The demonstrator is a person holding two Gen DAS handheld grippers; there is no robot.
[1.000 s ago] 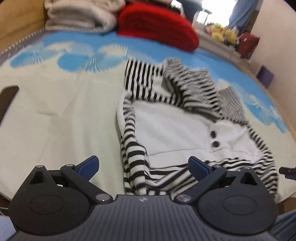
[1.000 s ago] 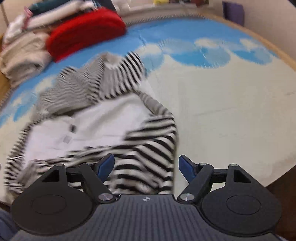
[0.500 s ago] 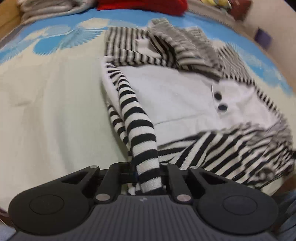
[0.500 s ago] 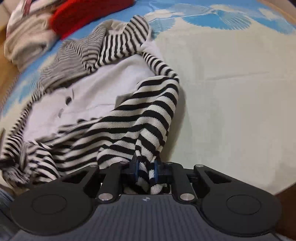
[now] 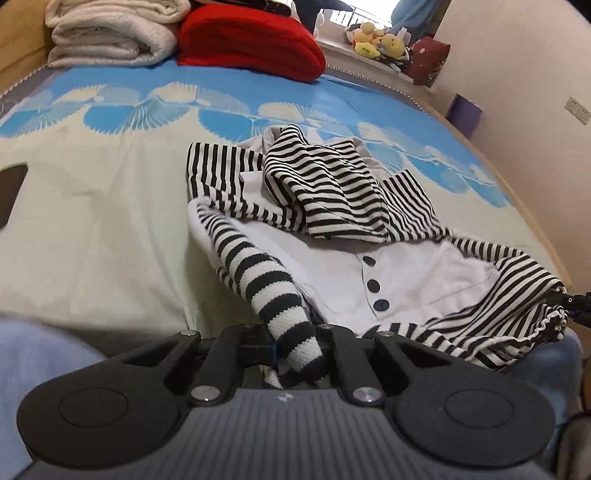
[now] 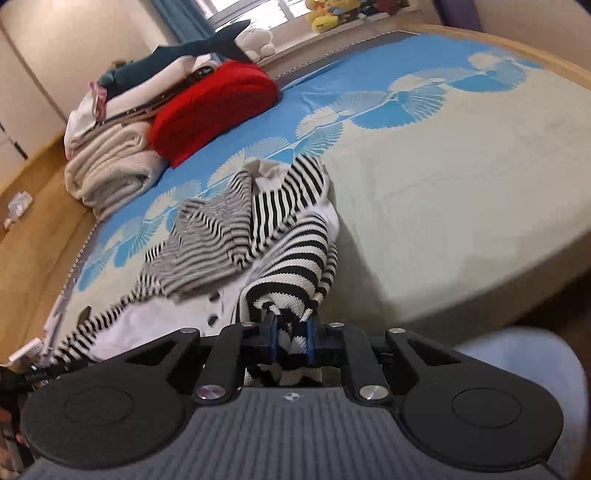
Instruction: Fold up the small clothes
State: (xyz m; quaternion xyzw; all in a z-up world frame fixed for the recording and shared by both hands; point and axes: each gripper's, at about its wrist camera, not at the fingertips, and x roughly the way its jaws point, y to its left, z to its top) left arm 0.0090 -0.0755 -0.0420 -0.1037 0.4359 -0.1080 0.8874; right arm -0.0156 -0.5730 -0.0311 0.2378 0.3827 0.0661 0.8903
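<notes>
- Striped hoodie point(image 5: 351, 236), small, black-and-white with a white front panel, spread on the bed point(image 5: 110, 221) at its near edge; 3 dark buttons point(image 5: 373, 284) down the front.
- Hood point(image 5: 325, 192) flopped forward over the chest, finer stripes than the sleeves.
- Left gripper point(image 5: 295, 347) pinched tight on the cuff of a broad-striped sleeve point(image 5: 273, 284), which rises off the bed to the jaws.
- Right gripper point(image 6: 291, 339) clamped narrow on the other sleeve point(image 6: 295, 266), bunched fabric squeezed between the blue pads point(image 6: 272, 338).
- From the left wrist view, tip of the right gripper just visible at the far right edge, by the gathered striped cloth.
- Bed cover cream with blue fan-shell shapes.
- At the far end: folded cream blanket point(image 5: 110, 33) beside a red blanket point(image 5: 251, 40), touching.
- Dark shark plush point(image 6: 177, 55) atop the folded pile in the right wrist view.
- Yellow soft toys point(image 5: 376, 40) on the windowsill.
</notes>
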